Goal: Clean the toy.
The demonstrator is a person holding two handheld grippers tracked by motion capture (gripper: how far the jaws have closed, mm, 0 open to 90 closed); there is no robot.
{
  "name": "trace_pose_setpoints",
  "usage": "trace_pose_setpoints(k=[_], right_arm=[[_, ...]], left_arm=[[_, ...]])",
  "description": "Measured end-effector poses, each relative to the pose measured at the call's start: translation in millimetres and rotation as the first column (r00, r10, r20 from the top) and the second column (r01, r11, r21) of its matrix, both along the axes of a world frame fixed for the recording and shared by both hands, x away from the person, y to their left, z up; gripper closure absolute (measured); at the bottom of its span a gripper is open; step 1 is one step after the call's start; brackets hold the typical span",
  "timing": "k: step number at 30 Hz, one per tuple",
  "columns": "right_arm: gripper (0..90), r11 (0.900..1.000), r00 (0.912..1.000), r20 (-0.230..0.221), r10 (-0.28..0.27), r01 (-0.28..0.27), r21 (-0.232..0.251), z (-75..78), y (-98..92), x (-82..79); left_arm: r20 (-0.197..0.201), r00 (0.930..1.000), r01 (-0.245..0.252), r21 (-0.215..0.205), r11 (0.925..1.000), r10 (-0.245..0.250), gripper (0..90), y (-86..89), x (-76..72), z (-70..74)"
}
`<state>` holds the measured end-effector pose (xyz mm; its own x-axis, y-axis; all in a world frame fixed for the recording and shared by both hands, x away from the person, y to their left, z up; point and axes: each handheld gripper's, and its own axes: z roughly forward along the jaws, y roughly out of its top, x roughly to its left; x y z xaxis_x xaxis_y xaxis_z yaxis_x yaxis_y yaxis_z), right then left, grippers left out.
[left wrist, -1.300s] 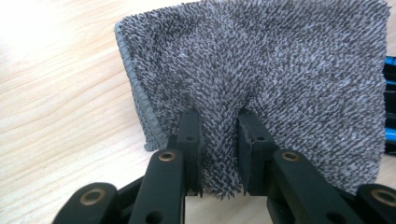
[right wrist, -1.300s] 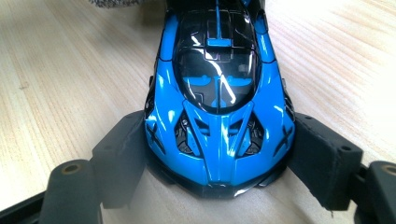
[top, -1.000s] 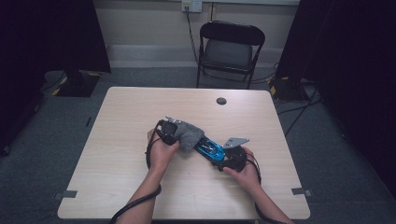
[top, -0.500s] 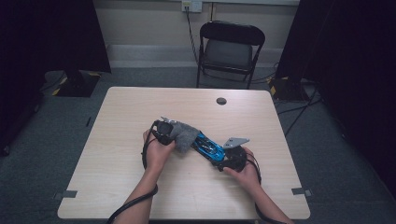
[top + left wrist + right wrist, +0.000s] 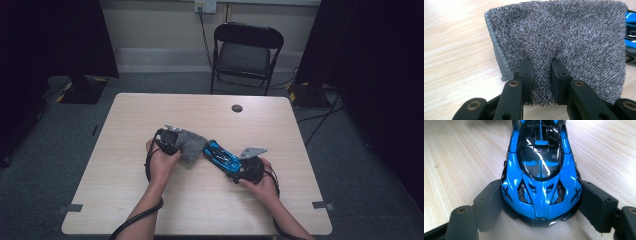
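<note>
Leftward across the table has slid the left gripper (image 5: 541, 82), jaws pinched tight on the grey cloth (image 5: 564, 40), dragging it off the car's far end; the right gripper (image 5: 541, 207) clamps the blue toy car (image 5: 541, 170) at mid-table. Steadying it so, I judge, lets the cloth wipe without pushing it away.

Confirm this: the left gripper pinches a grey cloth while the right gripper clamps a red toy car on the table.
One thing is wrong: the toy car is blue, not red, as the right gripper view shows. The left gripper does pinch the grey cloth, and the right gripper clamps the car on the table.
</note>
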<state>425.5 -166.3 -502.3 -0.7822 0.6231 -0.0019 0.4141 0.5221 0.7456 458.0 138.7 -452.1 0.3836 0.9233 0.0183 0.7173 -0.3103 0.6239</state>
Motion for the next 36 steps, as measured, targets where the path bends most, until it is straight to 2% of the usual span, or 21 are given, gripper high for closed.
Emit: trace_pose_setpoints(k=[7,10,14,20,25,29,32,36], right_arm=[[23.7,1.000,1.0000,-0.001,0.000,0.000,0.000,0.0,0.0,0.1],[23.7,1.000,1.0000,-0.001,0.000,0.000,0.000,0.0,0.0,0.1],[23.7,1.000,1.0000,-0.001,0.000,0.000,0.000,0.0,0.0,0.1],[23.7,1.000,1.0000,-0.001,0.000,0.000,0.000,0.0,0.0,0.1],[23.6,1.000,1.0000,0.000,-0.001,0.001,0.000,0.0,0.0,0.0],[23.7,1.000,1.0000,-0.001,0.000,0.000,0.000,0.0,0.0,0.0],[23.6,1.000,1.0000,0.000,-0.001,0.001,0.000,0.0,0.0,0.0],[23.7,1.000,1.0000,-0.001,0.000,0.000,0.000,0.0,0.0,0.0]], left_arm=[[0.013,0.9999,-0.001,-0.024,0.9997,0.001,73.6,10.9,-8.0,8.2],[0.026,0.9996,-0.003,-0.048,0.9989,0.004,73.5,11.8,-10.5,12.8],[0.052,0.9986,0.018,-0.069,0.9974,-0.015,73.6,7.3,-14.7,20.6],[0.077,0.9947,0.074,-0.089,0.9932,-0.067,73.5,-9.7,-22.4,28.3],[0.075,0.9909,0.119,-0.099,0.9880,-0.111,73.3,-28.3,-27.9,27.0],[0.055,0.9855,0.166,-0.102,0.9809,-0.161,73.3,-45.9,-31.6,24.1],[0.054,0.9788,0.202,-0.089,0.9753,-0.198,73.3,-58.1,-33.1,22.1],[0.053,0.9742,0.223,-0.086,0.9709,-0.219,73.2,-74.0,-34.3,19.0]])
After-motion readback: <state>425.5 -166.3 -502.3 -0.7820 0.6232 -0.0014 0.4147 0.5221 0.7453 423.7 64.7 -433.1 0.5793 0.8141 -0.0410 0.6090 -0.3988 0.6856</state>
